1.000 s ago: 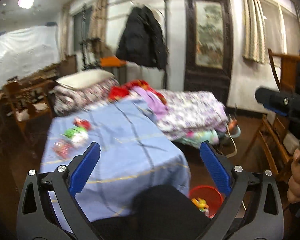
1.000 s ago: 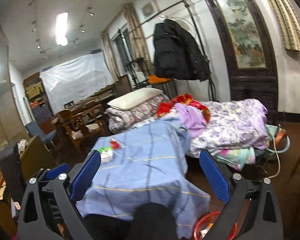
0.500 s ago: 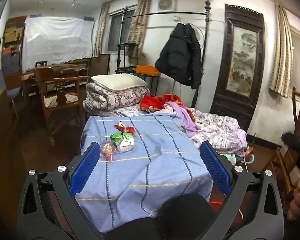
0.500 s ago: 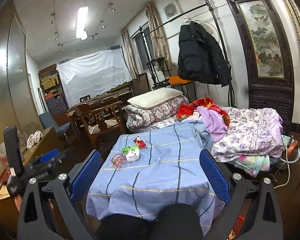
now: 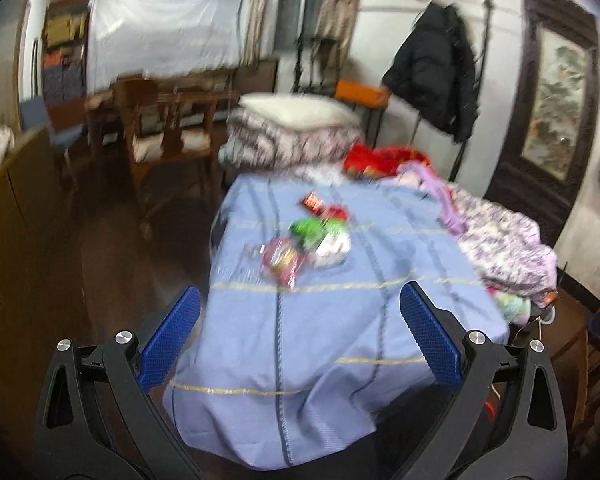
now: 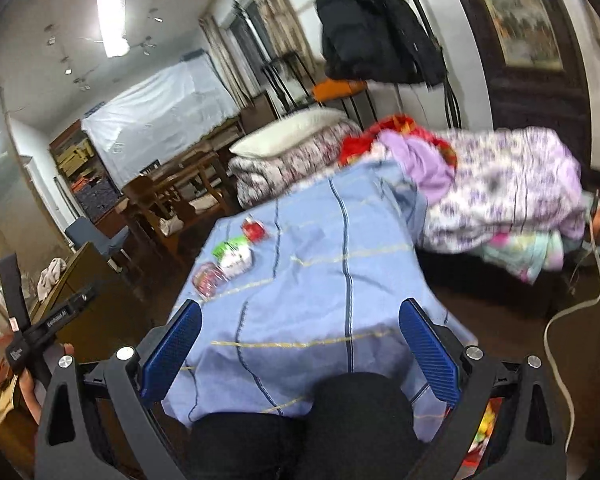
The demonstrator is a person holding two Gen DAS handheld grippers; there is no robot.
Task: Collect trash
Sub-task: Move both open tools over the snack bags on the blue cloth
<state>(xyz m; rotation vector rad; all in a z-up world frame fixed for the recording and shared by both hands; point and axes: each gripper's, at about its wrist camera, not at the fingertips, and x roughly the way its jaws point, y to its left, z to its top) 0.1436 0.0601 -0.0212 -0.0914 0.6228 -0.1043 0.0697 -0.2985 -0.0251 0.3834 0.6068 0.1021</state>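
On the blue-clothed bench [image 5: 340, 320], 3 crinkly snack wrappers, pink [image 5: 282, 258], green-white [image 5: 320, 236] and red [image 5: 324, 208], are lying clustered toward its far left. Both the left claw [image 5: 298, 338] and right claw [image 6: 300, 344] are hovering spread and empty, well short. Thin film is likely slipping or dragging loose cloth; open room is lying along the left edge.

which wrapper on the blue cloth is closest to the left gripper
The pink wrapper. It lies at the near end of the row; the green and white wrapper sits behind it, and the red wrapper is farthest.
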